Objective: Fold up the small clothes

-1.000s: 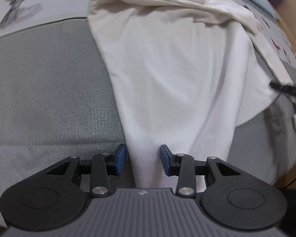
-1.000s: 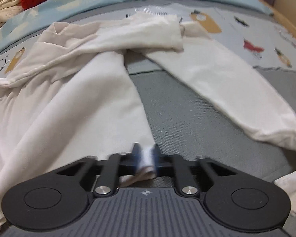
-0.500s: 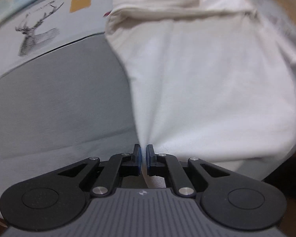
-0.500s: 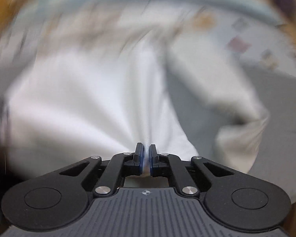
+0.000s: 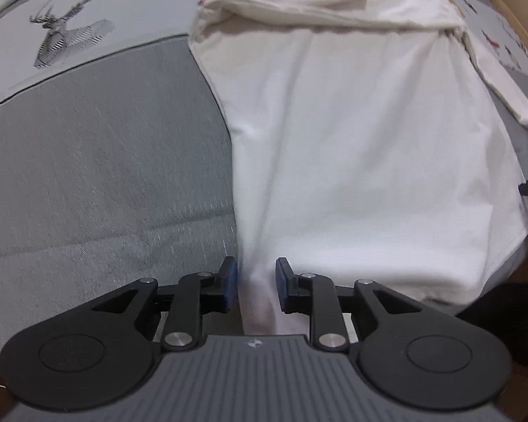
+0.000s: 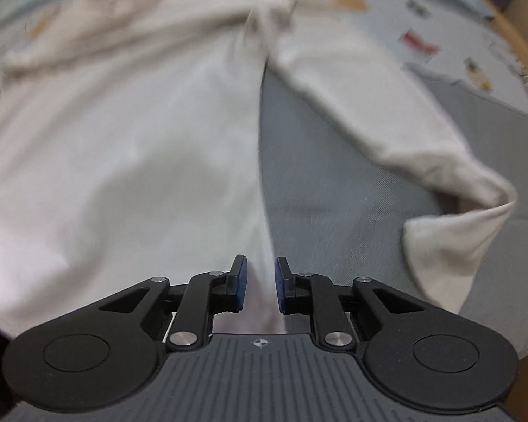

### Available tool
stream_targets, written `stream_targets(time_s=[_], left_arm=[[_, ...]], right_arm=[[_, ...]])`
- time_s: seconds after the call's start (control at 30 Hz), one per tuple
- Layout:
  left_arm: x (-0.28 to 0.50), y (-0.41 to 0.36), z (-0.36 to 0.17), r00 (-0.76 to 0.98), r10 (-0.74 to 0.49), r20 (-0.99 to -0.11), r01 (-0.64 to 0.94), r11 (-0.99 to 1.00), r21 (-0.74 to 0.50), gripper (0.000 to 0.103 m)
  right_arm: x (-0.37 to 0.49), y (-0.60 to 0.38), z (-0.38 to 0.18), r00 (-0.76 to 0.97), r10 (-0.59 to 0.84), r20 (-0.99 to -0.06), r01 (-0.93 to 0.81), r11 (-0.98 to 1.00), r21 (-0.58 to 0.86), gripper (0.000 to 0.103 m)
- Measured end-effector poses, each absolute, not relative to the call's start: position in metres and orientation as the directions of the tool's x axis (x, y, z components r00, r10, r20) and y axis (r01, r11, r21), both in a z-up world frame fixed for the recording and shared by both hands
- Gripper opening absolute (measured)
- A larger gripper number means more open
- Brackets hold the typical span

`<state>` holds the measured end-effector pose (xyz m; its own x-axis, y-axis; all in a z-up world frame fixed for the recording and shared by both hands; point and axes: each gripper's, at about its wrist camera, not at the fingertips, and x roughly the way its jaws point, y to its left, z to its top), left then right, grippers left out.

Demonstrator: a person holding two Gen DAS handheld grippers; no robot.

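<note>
Our white garment (image 5: pixel 352 147) lies spread on the grey bedcover (image 5: pixel 105 161), one sleeve (image 6: pixel 387 119) flung aside and likely to bunch any fold; our left gripper (image 5: pixel 252 286) and right gripper (image 6: pixel 260 283) stand released, hem slack between them

Soft white cloth garment (image 5: pixel 362 147) on woven grey fabric (image 5: pixel 105 161)
</note>
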<state>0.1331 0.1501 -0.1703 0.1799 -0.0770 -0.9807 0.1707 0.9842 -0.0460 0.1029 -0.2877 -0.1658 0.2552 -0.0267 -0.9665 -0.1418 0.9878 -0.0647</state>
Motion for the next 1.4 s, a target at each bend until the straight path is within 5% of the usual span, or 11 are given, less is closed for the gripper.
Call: stream_targets(time_s=[0.07, 0.13, 0.23, 0.4, 0.53, 0.67, 0.8, 0.97, 1.1, 1.2, 1.4], left_arm=[[0.131, 0.146, -0.178, 0.159, -0.044, -0.986, 0.21, 0.978, -0.01, 0.027], [0.127, 0.142, -0.184, 0.144, -0.02, -0.989, 0.25, 0.968, 0.017, 0.027], [0.122, 0.136, -0.184, 0.155, -0.022, -0.988, 0.304, 0.952, 0.027, 0.008], [0.113, 0.14, -0.152, 0.231, -0.153, -0.961, 0.303, 0.95, -0.079, 0.004], [0.098, 0.129, -0.177, 0.159, 0.031, -0.987, 0.422, 0.901, 0.096, 0.005], [0.098, 0.128, -0.159, 0.256, -0.01, -0.967, 0.406, 0.909, 0.098, 0.012], [0.106, 0.125, -0.155, 0.253, -0.111, -0.961, 0.391, 0.92, -0.003, 0.015], [0.108, 0.105, -0.18, 0.164, -0.042, -0.985, 0.436, 0.899, 0.035, 0.022], [0.12, 0.101, -0.157, 0.286, -0.08, -0.955, 0.389, 0.92, 0.039, 0.025], [0.133, 0.096, -0.136, 0.423, -0.077, -0.903, 0.318, 0.946, 0.069, 0.047], [0.177, 0.06, -0.128, 0.563, -0.007, -0.826, 0.217, 0.966, 0.14, 0.049]], right_arm=[[0.1, -0.284, -0.169, 0.253, -0.051, -0.966, -0.18, 0.979, -0.099, 0.015], [0.097, -0.287, -0.162, 0.254, -0.025, -0.967, -0.17, 0.983, -0.07, 0.003], [0.089, -0.308, -0.153, 0.26, -0.02, -0.965, -0.112, 0.992, -0.051, 0.002], [0.07, -0.338, -0.125, 0.328, -0.049, -0.943, -0.023, 0.998, -0.06, 0.002], [0.064, -0.332, -0.134, 0.28, -0.052, -0.959, -0.056, 0.996, -0.07, 0.002], [0.067, -0.311, -0.129, 0.331, -0.156, -0.931, -0.081, 0.978, -0.193, 0.008], [0.069, -0.309, -0.109, 0.43, -0.004, -0.903, -0.058, 0.998, -0.032, 0.014], [0.069, -0.295, -0.16, 0.202, -0.087, -0.976, -0.187, 0.974, -0.125, 0.023], [0.081, -0.3, -0.13, 0.359, -0.029, -0.933, -0.102, 0.992, -0.07, 0.023], [0.088, -0.304, -0.099, 0.503, 0.023, -0.864, -0.021, 1.0, 0.014, 0.023], [0.114, -0.306, -0.079, 0.643, 0.023, -0.766, 0.073, 0.993, 0.092, 0.024]])
